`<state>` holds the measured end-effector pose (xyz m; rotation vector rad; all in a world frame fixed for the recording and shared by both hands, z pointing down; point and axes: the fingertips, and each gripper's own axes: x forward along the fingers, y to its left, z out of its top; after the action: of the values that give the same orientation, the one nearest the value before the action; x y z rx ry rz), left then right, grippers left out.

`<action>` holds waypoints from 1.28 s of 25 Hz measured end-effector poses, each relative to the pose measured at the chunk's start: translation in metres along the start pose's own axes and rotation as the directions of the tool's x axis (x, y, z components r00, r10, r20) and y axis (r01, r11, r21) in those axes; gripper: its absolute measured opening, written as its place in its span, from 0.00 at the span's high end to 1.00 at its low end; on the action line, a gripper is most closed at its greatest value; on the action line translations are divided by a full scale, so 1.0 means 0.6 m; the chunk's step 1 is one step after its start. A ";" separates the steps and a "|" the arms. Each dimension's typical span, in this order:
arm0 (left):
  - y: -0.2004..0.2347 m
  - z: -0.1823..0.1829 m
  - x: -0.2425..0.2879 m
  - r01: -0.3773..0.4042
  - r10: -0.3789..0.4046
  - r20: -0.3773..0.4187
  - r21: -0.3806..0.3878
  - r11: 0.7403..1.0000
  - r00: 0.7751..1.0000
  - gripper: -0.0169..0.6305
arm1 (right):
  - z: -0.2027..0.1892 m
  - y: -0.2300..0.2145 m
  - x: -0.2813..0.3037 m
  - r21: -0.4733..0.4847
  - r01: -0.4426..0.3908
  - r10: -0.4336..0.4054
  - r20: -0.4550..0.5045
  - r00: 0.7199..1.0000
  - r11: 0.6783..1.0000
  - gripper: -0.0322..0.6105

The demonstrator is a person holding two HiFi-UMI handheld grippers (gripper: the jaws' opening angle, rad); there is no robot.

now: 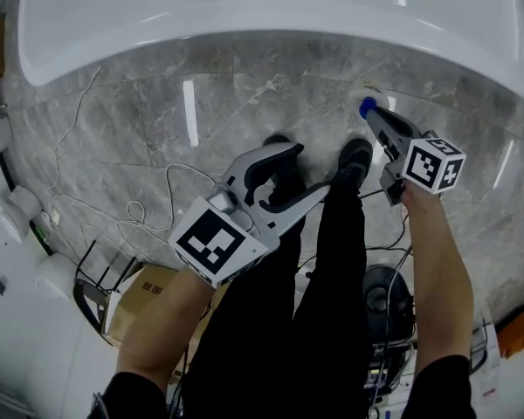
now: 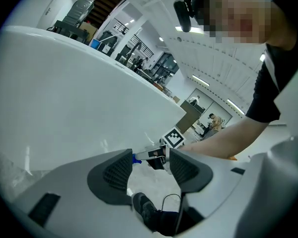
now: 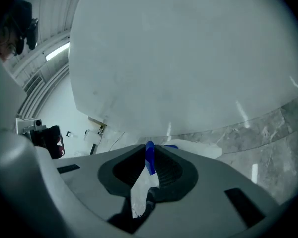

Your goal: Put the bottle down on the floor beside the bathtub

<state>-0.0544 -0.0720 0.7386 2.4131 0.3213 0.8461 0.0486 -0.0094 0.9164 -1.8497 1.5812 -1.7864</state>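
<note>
Two claws were mine. The right claw (image 1: 375,119), in the upper right of the head view, was clamped on the blue-capped neck of the bottle (image 3: 149,162), low beside the tub (image 1: 244,16) wall. Whether the bottle touched the marble floor (image 1: 157,112) I couldn't tell. My left claw (image 1: 314,166), mid-frame, stood apart, with nothing between its jaws.

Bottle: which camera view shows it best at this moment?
The right gripper view: the bottle sits close, blue cap pinched in the right claw, white body beyond. The head view shows only its cap at the claw tip beside the bathtub; the left gripper view, a blue speck.
</note>
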 end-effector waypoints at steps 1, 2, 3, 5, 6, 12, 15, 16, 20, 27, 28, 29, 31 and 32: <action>0.000 -0.002 0.003 0.005 -0.005 -0.003 0.001 1.000 1.000 0.60 | -0.002 -0.006 0.004 0.018 -0.004 0.004 -0.001 1.000 1.000 0.84; 0.001 -0.003 0.005 0.009 -0.009 -0.004 0.003 1.000 1.000 0.60 | -0.005 -0.012 0.009 0.025 -0.003 0.003 -0.003 1.000 1.000 0.84; 0.003 -0.004 0.007 0.010 -0.010 -0.004 0.005 1.000 1.000 0.60 | -0.008 -0.017 0.015 0.021 0.000 0.000 -0.008 1.000 1.000 0.84; 0.006 -0.003 0.010 0.009 -0.009 0.004 0.007 1.000 1.000 0.60 | -0.017 -0.029 0.029 -0.011 0.014 -0.015 -0.029 0.999 1.000 0.84; 0.007 -0.002 0.010 0.007 -0.007 0.010 0.006 1.000 1.000 0.60 | -0.022 -0.036 0.037 -0.030 0.023 -0.024 -0.041 0.999 0.999 0.84; 0.004 -0.009 0.001 0.007 -0.007 0.010 -0.016 1.000 1.000 0.63 | -0.019 -0.071 0.076 0.012 0.036 -0.036 -0.033 0.999 0.999 0.84; 0.009 -0.021 -0.003 0.007 -0.007 -0.005 -0.038 0.999 1.000 0.63 | 0.005 -0.076 0.094 0.081 0.016 -0.017 0.020 1.000 0.997 0.84; 0.012 -0.026 -0.004 0.005 -0.005 -0.011 -0.045 0.999 1.000 0.63 | 0.012 -0.076 0.100 0.097 0.007 -0.010 0.032 0.999 0.995 0.84; 0.019 -0.031 0.002 0.000 -0.001 -0.017 -0.053 0.999 1.000 0.63 | 0.019 -0.098 0.113 0.149 0.023 -0.030 0.047 0.998 0.989 0.84; 0.008 -0.013 0.008 0.018 -0.018 -0.001 -0.052 0.998 1.000 0.64 | 0.000 -0.156 0.101 0.287 0.109 -0.133 0.064 0.989 0.952 0.84; 0.008 -0.014 0.009 0.018 -0.018 -0.006 -0.054 0.998 1.000 0.64 | -0.001 -0.158 0.101 0.294 0.103 -0.127 0.064 0.990 0.950 0.84; 0.007 -0.015 0.011 0.017 -0.018 -0.008 -0.054 0.998 1.000 0.65 | 0.000 -0.160 0.100 0.297 0.093 -0.117 0.065 0.991 0.950 0.84; 0.004 -0.017 0.015 0.019 -0.020 -0.010 -0.054 0.998 1.000 0.65 | 0.008 -0.160 0.099 0.311 0.058 -0.087 0.081 0.993 0.949 0.84; 0.002 -0.019 0.017 0.020 -0.020 -0.013 -0.054 0.998 1.000 0.65 | 0.015 -0.160 0.098 0.325 0.034 -0.070 0.099 0.993 0.945 0.84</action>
<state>-0.0536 -0.0640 0.7517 2.3517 0.3234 0.8519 0.0958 -0.0137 1.0189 -1.8104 1.1312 -1.8020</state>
